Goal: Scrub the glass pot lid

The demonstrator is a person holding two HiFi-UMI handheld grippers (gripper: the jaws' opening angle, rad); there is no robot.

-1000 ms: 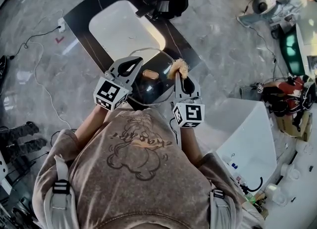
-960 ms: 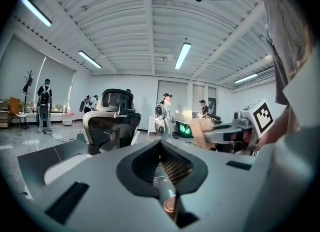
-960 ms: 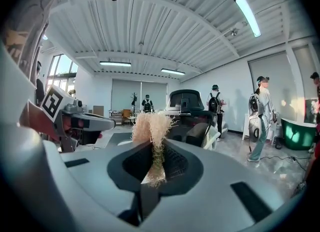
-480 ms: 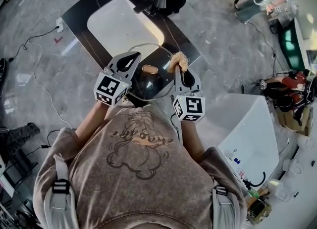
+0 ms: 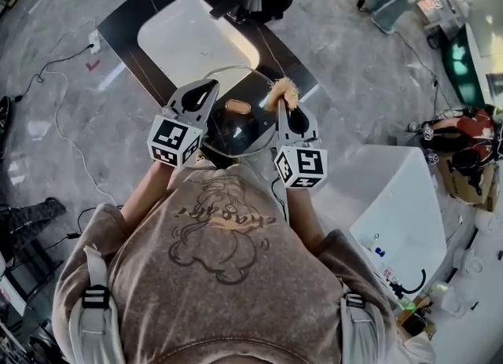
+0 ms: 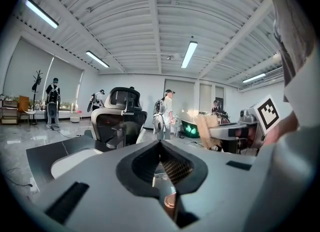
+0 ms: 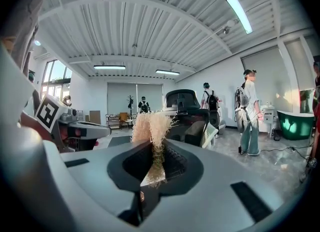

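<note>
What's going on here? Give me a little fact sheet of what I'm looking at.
left gripper: fingers shut on the rim of the round glass pot lid
right gripper: fingers shut on the tan fibrous scrubber
scrubber position: at the lid's far right edge; contact unclear
underneath: black counter with white sink basin

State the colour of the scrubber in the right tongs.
Pale straw-tan scrubber, best in the right gripper view.
</note>
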